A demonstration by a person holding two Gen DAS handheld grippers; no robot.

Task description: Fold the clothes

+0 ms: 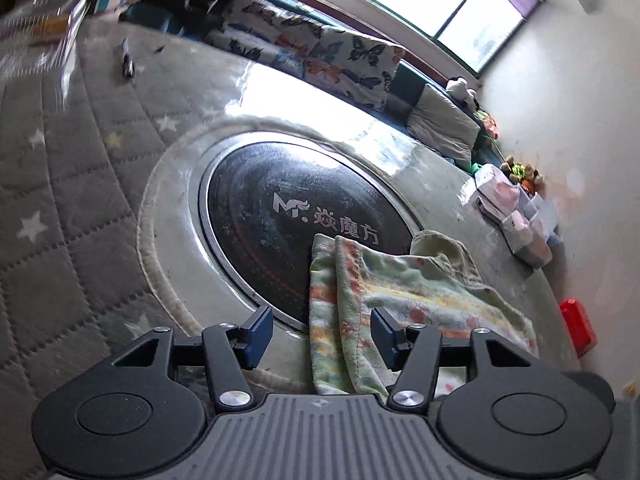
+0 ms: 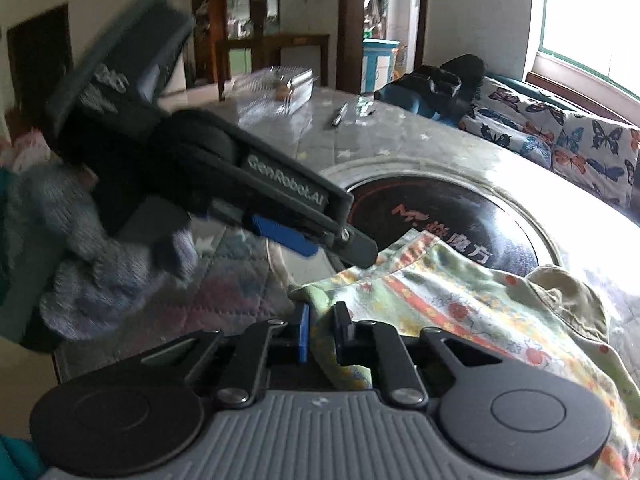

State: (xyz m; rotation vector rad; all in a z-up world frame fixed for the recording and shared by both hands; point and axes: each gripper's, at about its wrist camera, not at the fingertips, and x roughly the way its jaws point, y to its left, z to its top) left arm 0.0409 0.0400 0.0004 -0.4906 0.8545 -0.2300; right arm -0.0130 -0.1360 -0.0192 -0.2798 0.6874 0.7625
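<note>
The patterned garment point(image 2: 460, 304) runs off the right wrist picture's right and lower edges, its near end hidden under the gripper body; the left gripper point(image 2: 320, 240) there is smeared by blur; the clear box point(image 1: 36, 36) at the table's point(image 1: 80, 200) far corner is blurred and cut off.

Garment point(image 1: 400, 292) partly on cooktop point(image 1: 280, 220), table point(image 1: 80, 200).

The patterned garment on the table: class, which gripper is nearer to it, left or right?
Right. The right gripper is shut on the patterned garment at its edge; the left gripper is open, cloth between its fingers but not pinched.
</note>
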